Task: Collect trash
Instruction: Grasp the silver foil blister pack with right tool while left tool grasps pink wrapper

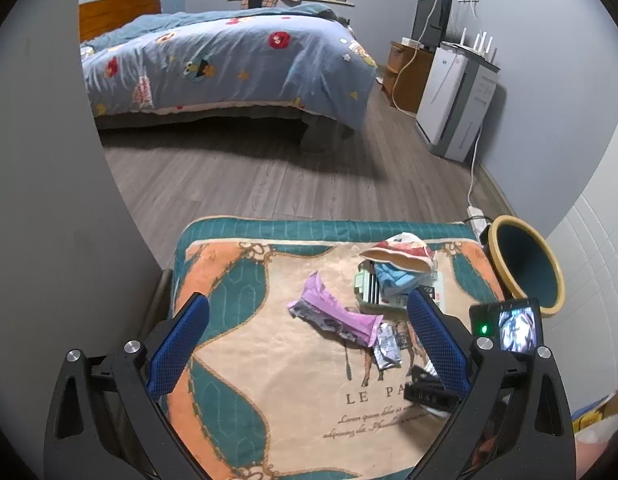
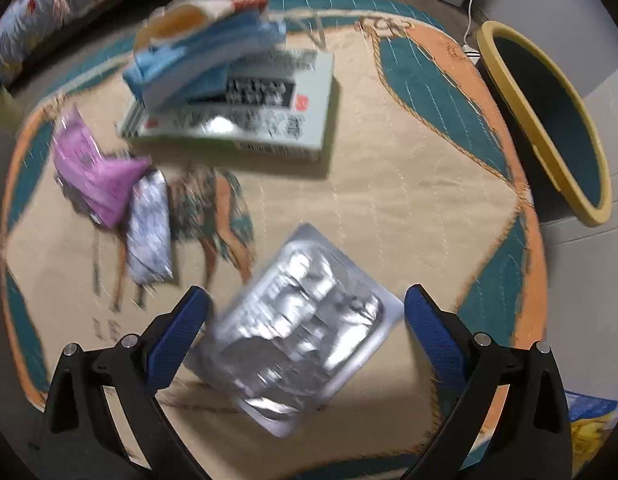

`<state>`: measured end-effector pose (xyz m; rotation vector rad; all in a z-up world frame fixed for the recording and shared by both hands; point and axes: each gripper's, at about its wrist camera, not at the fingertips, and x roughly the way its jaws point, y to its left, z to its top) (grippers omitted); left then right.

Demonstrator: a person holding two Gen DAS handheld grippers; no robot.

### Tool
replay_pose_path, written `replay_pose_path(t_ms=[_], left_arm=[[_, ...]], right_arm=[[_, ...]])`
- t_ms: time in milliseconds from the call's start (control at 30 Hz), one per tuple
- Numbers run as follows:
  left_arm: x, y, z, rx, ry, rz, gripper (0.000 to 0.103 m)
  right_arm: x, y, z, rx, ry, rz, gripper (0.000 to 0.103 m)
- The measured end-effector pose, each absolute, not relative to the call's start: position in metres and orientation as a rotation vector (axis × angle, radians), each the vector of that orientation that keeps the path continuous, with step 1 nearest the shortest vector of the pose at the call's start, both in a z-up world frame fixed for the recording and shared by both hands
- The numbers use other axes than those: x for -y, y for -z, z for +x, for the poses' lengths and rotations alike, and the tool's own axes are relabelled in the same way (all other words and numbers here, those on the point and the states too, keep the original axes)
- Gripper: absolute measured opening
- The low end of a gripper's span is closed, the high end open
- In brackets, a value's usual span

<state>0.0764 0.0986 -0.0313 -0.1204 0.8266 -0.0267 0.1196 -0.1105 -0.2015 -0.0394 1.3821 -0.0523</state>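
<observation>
A silver blister pack (image 2: 305, 332) lies on the patterned cloth between the wide-apart fingers of my right gripper (image 2: 307, 300), which is open; the view is blurred. A purple wrapper (image 2: 97, 176) and a small silver sachet (image 2: 149, 232) lie to its left. Further back, a pale box (image 2: 245, 120) has a blue mask (image 2: 205, 60) on top. My left gripper (image 1: 309, 340) hovers open above the cloth-covered table (image 1: 269, 400), with the purple wrapper (image 1: 333, 314) and the sachet (image 1: 389, 348) ahead of it. A teal bin with a yellow rim (image 1: 525, 264) stands off the table's right edge.
The bin (image 2: 549, 120) is right of the table in the right wrist view. A black unit with a lit screen (image 1: 505, 328) sits beside my left gripper's right finger. Beyond the table are wood floor, a bed (image 1: 229, 64), a white appliance (image 1: 453, 100) and a power strip (image 1: 477, 216).
</observation>
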Motion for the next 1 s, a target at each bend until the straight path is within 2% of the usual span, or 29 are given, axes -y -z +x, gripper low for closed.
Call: replay_pose_path(t_ms=[233,267,333,367,533,767,1000], left_arm=[[-0.097,0.033,0.076,-0.837,0.039,-0.146,0.098],[-0.095,0.034,0.076,-0.840,0.042,-0.137,0.098],[-0.092,0.035,0.076,-0.847,0.045,-0.121,0.098],[-0.090,0.036,0.077,-0.851,0.046,-0.105,0.098],[-0.090,0.042,0.081,-0.874,0.028,-0.072,0.098],[-0.089,0.059,0.089,-0.920,-0.012,-0.047,0.098],[-0.086,0.091,0.110,-0.987,-0.061,-0.100,0.098]], right_arm=[[0.133,0.204,0.109,-1.430,0.048,0.029,0.096],[0.140,0.204,0.110,-1.428,0.042,0.045,0.093],[0.149,0.200,0.112,-1.409,0.046,0.020,0.071],[0.151,0.197,0.114,-1.400,0.030,0.014,0.070],[0.153,0.189,0.118,-1.386,-0.032,0.004,0.069],[0.159,0.143,0.128,-1.339,-0.112,-0.041,0.069],[0.181,0.099,0.149,-1.210,-0.203,-0.077,0.069]])
